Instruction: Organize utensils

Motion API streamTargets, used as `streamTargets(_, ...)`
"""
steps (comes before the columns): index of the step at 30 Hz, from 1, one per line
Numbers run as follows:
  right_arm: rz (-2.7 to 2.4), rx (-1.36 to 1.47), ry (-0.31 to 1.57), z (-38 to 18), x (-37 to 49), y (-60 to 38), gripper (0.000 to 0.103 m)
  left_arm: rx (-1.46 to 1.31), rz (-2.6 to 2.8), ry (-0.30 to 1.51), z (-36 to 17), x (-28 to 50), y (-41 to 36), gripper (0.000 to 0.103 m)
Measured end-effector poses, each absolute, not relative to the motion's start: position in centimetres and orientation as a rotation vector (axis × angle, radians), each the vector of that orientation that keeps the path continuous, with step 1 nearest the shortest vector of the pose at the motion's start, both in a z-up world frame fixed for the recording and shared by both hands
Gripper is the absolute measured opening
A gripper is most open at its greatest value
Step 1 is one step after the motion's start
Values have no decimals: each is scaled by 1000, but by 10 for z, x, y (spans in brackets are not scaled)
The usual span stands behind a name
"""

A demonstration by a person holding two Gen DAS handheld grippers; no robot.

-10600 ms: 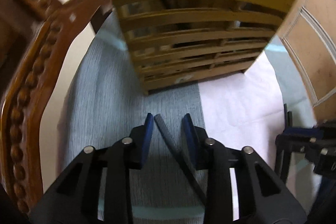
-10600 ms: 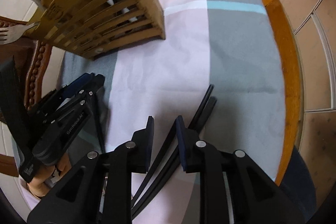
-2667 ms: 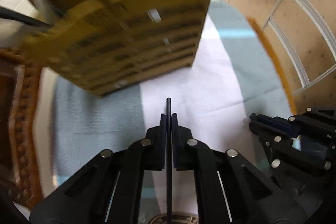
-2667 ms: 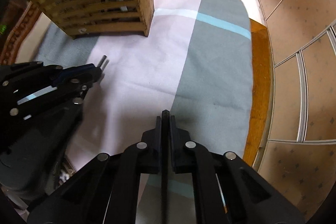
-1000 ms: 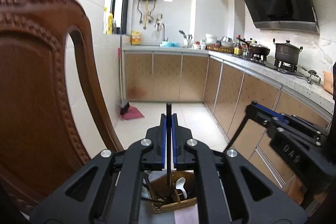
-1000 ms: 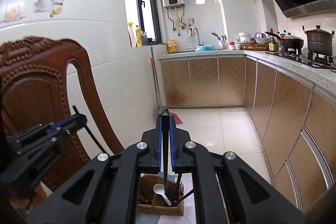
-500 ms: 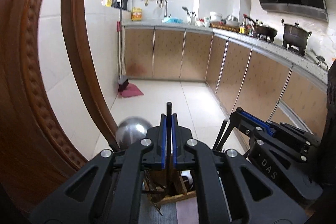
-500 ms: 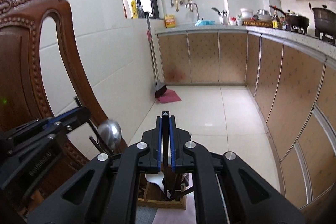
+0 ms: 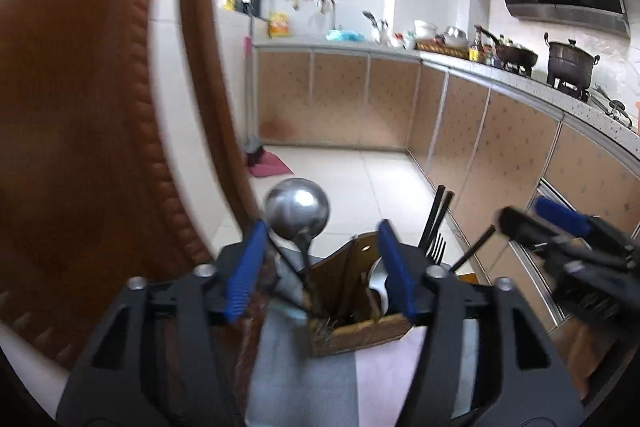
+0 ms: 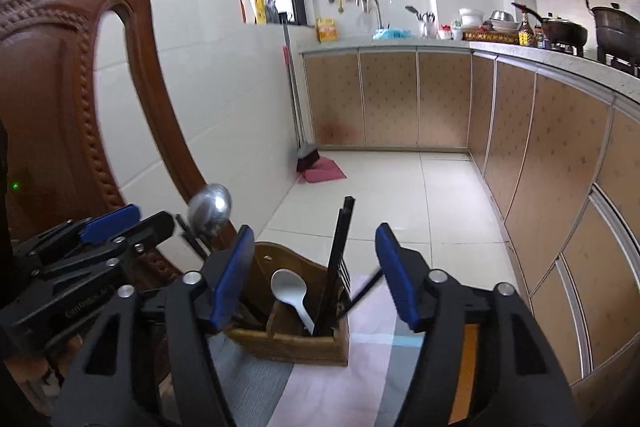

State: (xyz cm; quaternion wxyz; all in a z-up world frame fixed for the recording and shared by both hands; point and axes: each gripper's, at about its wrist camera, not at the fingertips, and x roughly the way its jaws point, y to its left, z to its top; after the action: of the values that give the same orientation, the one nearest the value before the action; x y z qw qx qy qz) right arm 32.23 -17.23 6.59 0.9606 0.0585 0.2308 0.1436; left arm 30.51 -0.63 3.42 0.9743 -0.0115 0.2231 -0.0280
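Carved brown wooden chair back (image 10: 72,99), arched and edged with a beaded moulding, rises to the left of the utensil holder. Striped cloth (image 10: 332,391) of grey, pink and pale blue bands, soft and flat, lies under the holder.

Left gripper (image 9: 322,267) and right gripper (image 10: 314,267), black angular frames with blue ribbed pads, both tilt slightly downward toward the holder from the near side, side by side. The jaws of each have just been opening and now stand spread wide, with nothing pinched between them.

Utensil holder (image 10: 288,345), a slatted wooden box with a curved raised back panel, stands upright on the cloth.

Black chopsticks (image 10: 338,259), straight and square-tipped, stand in the holder's right compartment, one leaning out to the right. Steel ladle (image 10: 210,207), with a round polished bowl, rises above the holder's left side. White spoon (image 10: 290,291), smooth and glossy, rests bowl-up in the holder's middle.
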Motion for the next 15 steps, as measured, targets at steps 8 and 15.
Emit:
streamTargets(8, 147, 80, 470, 58, 205, -209, 100, 23, -31, 414, 28, 191, -21, 99)
streamTargets(15, 38, 23, 540, 37, 134, -213, 100, 66, -47, 440, 12, 125, -42, 99)
